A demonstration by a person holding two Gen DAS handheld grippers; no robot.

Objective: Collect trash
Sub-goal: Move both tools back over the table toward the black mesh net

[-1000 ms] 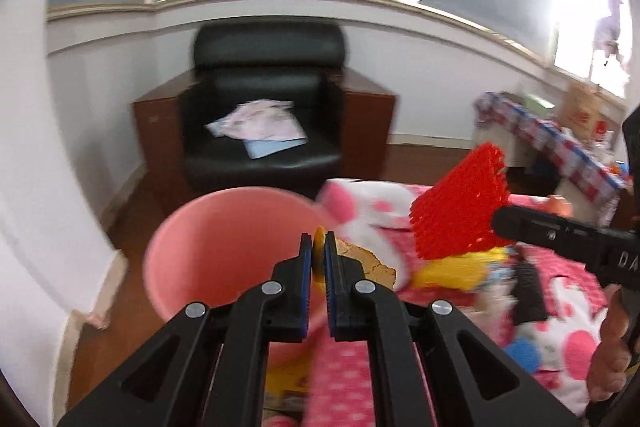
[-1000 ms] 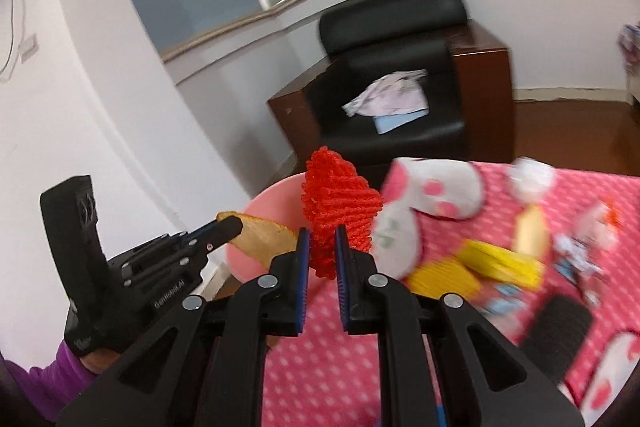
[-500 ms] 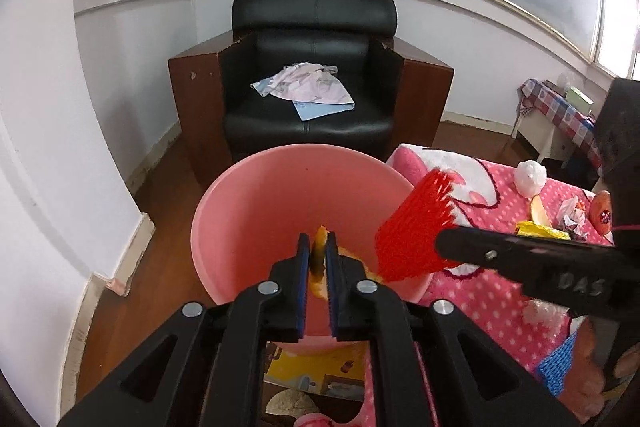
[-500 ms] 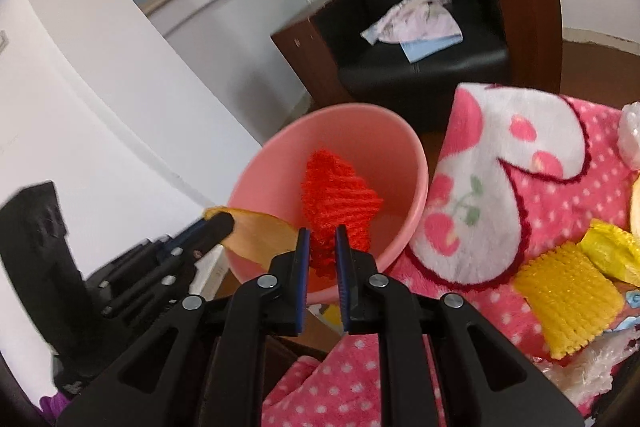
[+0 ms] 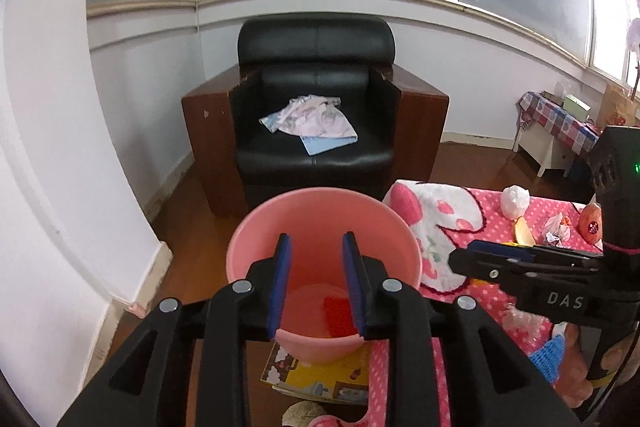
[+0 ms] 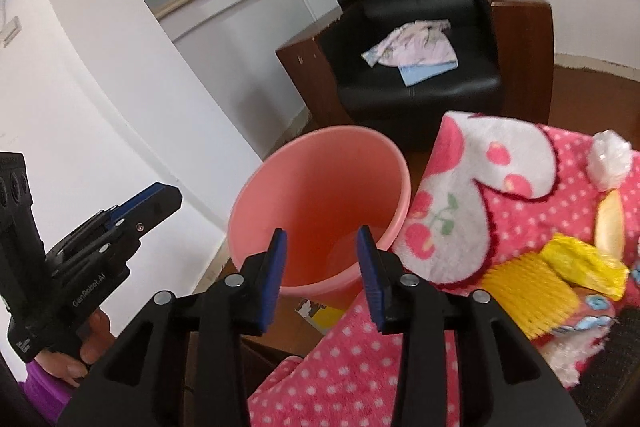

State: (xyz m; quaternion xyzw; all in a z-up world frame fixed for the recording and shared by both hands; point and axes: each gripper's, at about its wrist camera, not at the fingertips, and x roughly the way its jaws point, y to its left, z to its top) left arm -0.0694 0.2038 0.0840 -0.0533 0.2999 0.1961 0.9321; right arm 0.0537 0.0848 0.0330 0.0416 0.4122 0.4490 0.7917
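A pink bucket (image 5: 248,251) stands on the floor beside the table; it also shows in the right wrist view (image 6: 320,187). A red foam net (image 5: 338,315) lies on its bottom. My left gripper (image 5: 316,287) is open and empty above the bucket. My right gripper (image 6: 322,267) is open and empty over the bucket's near rim. On the pink dotted blanket (image 6: 360,367) lie a yellow foam net (image 6: 528,287), a yellow wrapper (image 6: 588,263), a fruit slice (image 6: 610,223) and a white crumpled ball (image 6: 612,159).
A black armchair (image 5: 316,107) with cloths on its seat stands behind the bucket. A white wall (image 5: 60,147) is at the left. A picture book (image 5: 320,375) lies on the floor under the bucket. A checked side table (image 5: 560,123) is far right.
Both grippers have opened. The red foam net dropped from my right gripper into the bucket, and the yellowish scrap has left my left gripper.
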